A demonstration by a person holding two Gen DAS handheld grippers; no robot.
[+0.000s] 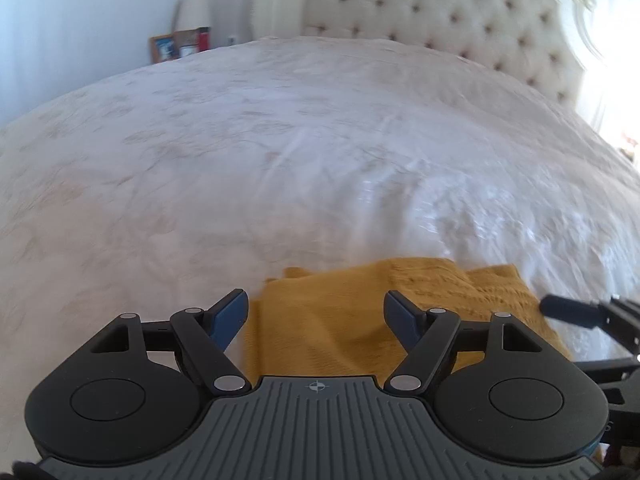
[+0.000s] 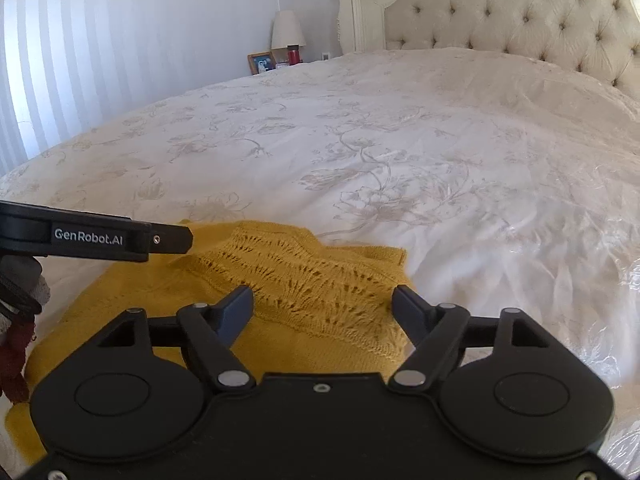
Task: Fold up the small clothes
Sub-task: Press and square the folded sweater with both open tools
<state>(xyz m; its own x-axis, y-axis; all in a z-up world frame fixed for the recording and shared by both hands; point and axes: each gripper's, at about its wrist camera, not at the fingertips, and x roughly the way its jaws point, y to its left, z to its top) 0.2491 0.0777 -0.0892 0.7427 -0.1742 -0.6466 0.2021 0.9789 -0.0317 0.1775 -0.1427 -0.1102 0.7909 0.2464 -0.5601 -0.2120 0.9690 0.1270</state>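
Observation:
A mustard-yellow knit garment point(image 1: 340, 320) with a lacy openwork band lies on the white bedspread; it also shows in the right wrist view point(image 2: 304, 280). My left gripper point(image 1: 316, 312) is open and empty, hovering over the garment's plain left part. My right gripper point(image 2: 322, 308) is open and empty, hovering over the lacy band. The right gripper's finger point(image 1: 568, 312) enters the left wrist view at the right edge. The left gripper's arm point(image 2: 96, 236) crosses the right wrist view at left.
The white floral bedspread point(image 2: 400, 140) stretches ahead to a tufted cream headboard point(image 2: 500, 8). A nightstand with a lamp point(image 2: 287, 32), a photo frame point(image 2: 261, 62) and a red candle stands at the far left by the wall.

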